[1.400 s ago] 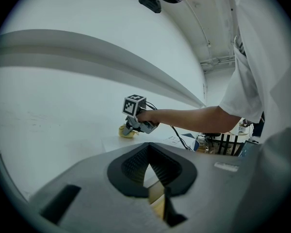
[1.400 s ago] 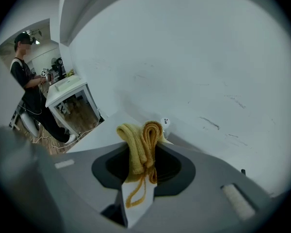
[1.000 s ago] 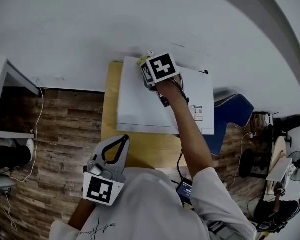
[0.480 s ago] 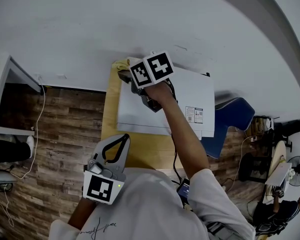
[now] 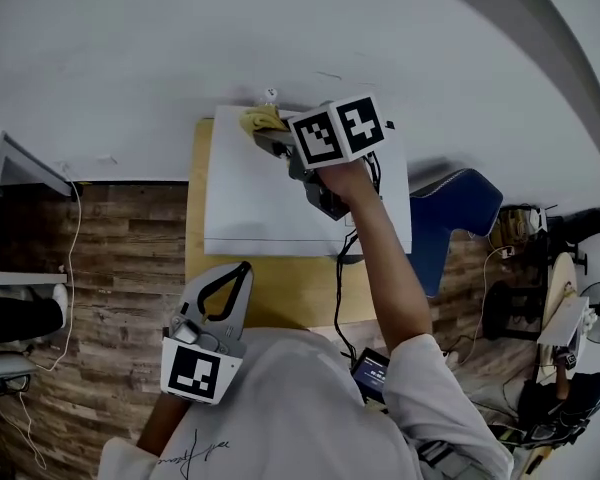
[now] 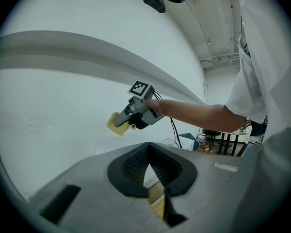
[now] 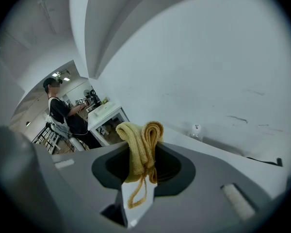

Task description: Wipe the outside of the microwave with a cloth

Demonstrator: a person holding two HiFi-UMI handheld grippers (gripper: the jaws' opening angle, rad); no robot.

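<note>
Against the white wall (image 5: 280, 38), on a pale wooden bench (image 5: 280, 293): a white boxy microwave (image 5: 270, 208), seen from above with its top bare; over it, reaching from the right, the right gripper (image 5: 270, 136), clamped on a folded yellow terry cloth (image 5: 262, 120); pressed to the rear strip of the top, a little in from the back left corner.

A second ago, worked along that same rear edge; half a second ago, pushed out to the very corner, with the cloth at the left rim; now drawn back inward onto the top; reads as a short back-and-forth stroke rather than one long pass.

Judged from that: wiping well under way, but only on the back of the top panel; front face and sides probably still to come.

In the right gripper view, cloth bunched upright between the jaws, with a loose loop hanging below; gripped firmly enough, by the look of it.

Held low by the person's torso, well apart from the microwave: the left gripper (image 5: 242, 270), jaws drawn together on nothing; idle.
</note>
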